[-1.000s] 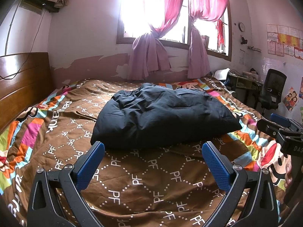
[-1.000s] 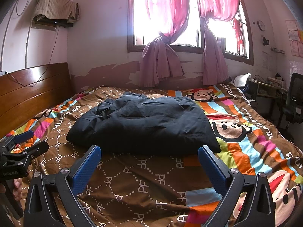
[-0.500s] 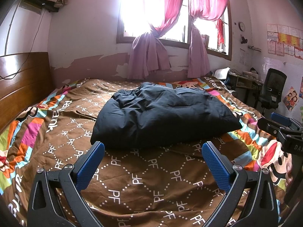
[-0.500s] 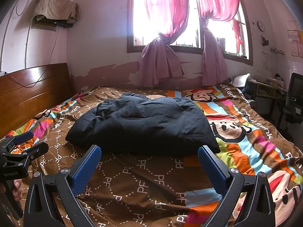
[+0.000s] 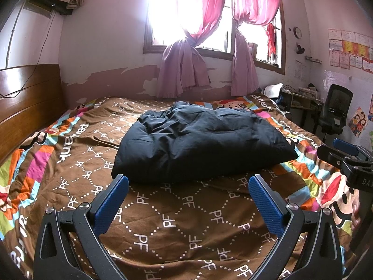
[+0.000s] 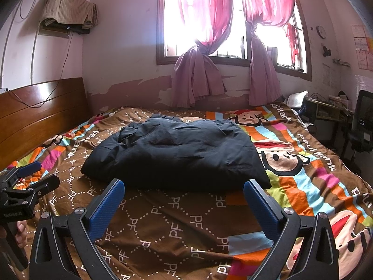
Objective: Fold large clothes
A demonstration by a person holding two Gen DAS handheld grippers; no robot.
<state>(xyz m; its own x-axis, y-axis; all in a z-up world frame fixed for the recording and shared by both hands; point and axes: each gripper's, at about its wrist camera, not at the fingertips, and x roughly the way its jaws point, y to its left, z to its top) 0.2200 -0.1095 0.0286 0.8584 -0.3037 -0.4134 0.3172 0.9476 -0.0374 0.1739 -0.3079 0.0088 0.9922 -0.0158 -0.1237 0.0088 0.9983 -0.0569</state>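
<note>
A dark navy padded jacket lies in a folded bundle in the middle of the bed, on a brown patterned bedspread; it also shows in the right wrist view. My left gripper is open and empty, held above the bedspread just short of the jacket's near edge. My right gripper is open and empty, also just short of the near edge. The right gripper shows at the right edge of the left wrist view, and the left gripper at the left edge of the right wrist view.
A wooden headboard stands on the left. A window with pink curtains is behind the bed. A desk and black office chair stand at the right. A cloth lies on a wall shelf.
Both views have hardly shifted. Both grippers stay open and the jacket has not moved.
</note>
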